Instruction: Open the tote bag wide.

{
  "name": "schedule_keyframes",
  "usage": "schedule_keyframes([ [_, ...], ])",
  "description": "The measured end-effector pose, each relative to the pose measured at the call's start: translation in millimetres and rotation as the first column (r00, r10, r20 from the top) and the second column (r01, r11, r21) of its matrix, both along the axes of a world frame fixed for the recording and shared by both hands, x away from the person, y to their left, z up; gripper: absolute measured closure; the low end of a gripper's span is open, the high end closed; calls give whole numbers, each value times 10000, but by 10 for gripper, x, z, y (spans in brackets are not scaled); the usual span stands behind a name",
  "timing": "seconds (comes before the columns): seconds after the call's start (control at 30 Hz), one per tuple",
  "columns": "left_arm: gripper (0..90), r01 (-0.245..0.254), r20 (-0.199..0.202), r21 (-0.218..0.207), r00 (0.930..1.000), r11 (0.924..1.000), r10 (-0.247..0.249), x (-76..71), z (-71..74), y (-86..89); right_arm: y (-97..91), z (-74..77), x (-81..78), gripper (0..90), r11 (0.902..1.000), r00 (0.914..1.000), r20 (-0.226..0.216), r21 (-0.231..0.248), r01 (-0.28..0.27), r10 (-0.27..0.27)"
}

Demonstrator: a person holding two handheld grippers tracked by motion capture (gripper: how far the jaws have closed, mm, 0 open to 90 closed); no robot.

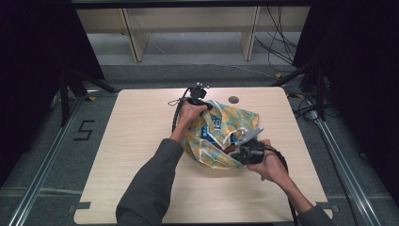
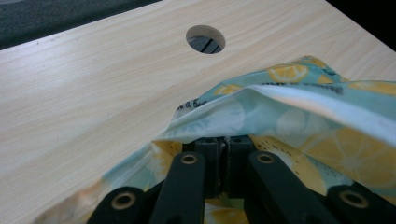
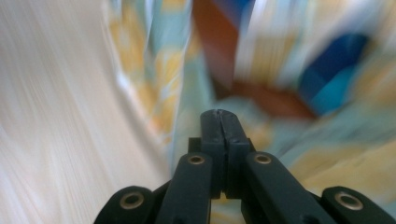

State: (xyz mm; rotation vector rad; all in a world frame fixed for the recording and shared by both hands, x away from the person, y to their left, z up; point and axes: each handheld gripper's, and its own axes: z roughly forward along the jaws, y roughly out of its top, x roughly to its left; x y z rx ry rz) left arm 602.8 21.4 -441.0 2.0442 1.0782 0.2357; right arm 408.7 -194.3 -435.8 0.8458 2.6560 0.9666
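A cloth bag [image 1: 221,141] printed with yellow lemons on pale blue lies crumpled on the wooden table [image 1: 141,141]. Something blue [image 1: 211,127] shows inside it. My left gripper [image 1: 206,106] sits at the bag's far edge. In the left gripper view its jaws [image 2: 227,145] are shut on a fold of the bag's rim [image 2: 299,107], which drapes over the tips. My right gripper [image 1: 235,149] is at the bag's near right side. In the blurred right gripper view it [image 3: 223,117] is shut with nothing seen between the pads, pointing at the bag's fabric [image 3: 159,84] and blue [image 3: 336,79] and red-brown [image 3: 219,42] shapes.
A round cable hole [image 1: 234,100] [image 2: 205,39] pierces the table just beyond the bag. Bare wood lies to the left and front of the bag. Wooden shelving legs [image 1: 134,37] and loose cables [image 1: 277,42] stand on the floor past the far edge.
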Motion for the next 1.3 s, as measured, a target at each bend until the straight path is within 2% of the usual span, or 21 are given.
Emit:
schedule_keyframes([
  [0.1,791,98,201,-343,9998,9994,-91,-80,132,35,-27,269,113,900,9998,9934,1143,165,65,-84],
  [0.17,721,253,359,-453,9991,9987,-237,-146,233,73,-21,350,199,900,9997,9904,1364,-6,246,-243],
  [0.3,626,734,615,-381,9956,9966,-710,-326,408,156,-49,379,355,766,9992,9914,1247,-39,397,-389],
  [0.43,581,979,777,-547,9926,9937,-935,-498,534,268,33,299,383,617,9987,9934,1073,-281,429,-396],
  [0.5,579,1201,925,-536,9891,9913,-1148,-600,582,319,74,244,406,577,9978,9960,788,-478,463,-424],
  [0.53,578,1293,929,-535,9879,9902,-1239,-653,597,344,102,223,417,564,9958,9961,501,-528,752,-726],
  [0.57,571,1336,922,-502,9874,9898,-1286,-706,603,366,123,183,452,548,9943,9947,610,-627,863,-825],
  [0.6,566,1394,935,-447,9865,9892,-1348,-755,598,383,156,157,464,544,9921,9940,211,-624,1086,-1074],
  [0.67,556,1441,819,-301,9866,9891,-1412,-852,560,408,212,97,529,556,9882,9908,319,-753,1334,-1313],
  [0.7,551,1532,769,-177,9855,9880,-1515,-897,531,416,240,93,551,602,9814,9859,132,-949,1671,-1666],
  [0.73,546,1630,693,-102,9844,9866,-1619,-938,497,425,255,79,594,655,9792,9850,418,-1094,1708,-1672],
  [0.77,541,1630,616,-76,9848,9866,-1622,-981,460,431,284,73,617,716,9727,9800,357,-1196,1988,-1959],
  [0.8,535,1687,536,9,9842,9857,-1685,-1032,411,440,293,62,663,804,9701,9798,592,-1411,1977,-1911],
  [0.83,533,1712,516,52,9839,9852,-1713,-1059,381,445,303,52,707,856,9682,9793,561,-1492,2009,-1946],
  [0.9,531,1759,455,138,9833,9843,-1763,-1114,300,469,304,53,767,900,9654,9789,647,-1652,2018,-1936],
  [0.97,529,1732,408,82,9840,9849,-1734,-1143,227,503,292,93,805,900,9695,9795,697,-1448,1976,-1892],
  [1.07,529,1531,561,164,9865,9881,-1538,-1148,184,549,286,256,795,900,9793,9781,716,-392,1983,-1952],
  [1.13,529,1279,804,361,9882,9911,-1305,-1137,185,554,264,420,788,900,9795,9736,1131,-112,2009,-1984],
  [1.17,527,1237,893,442,9878,9913,-1272,-1126,189,550,251,507,797,900,9781,9708,1213,68,2078,-2071],
  [1.27,527,1239,931,166,9878,9922,-1249,-1103,205,512,167,768,915,900,9752,9574,1855,432,2171,-2214],
  [1.3,528,1235,1039,109,9868,9923,-1239,-1094,208,496,158,816,962,900,9675,9489,1899,705,2428,-2520],
])
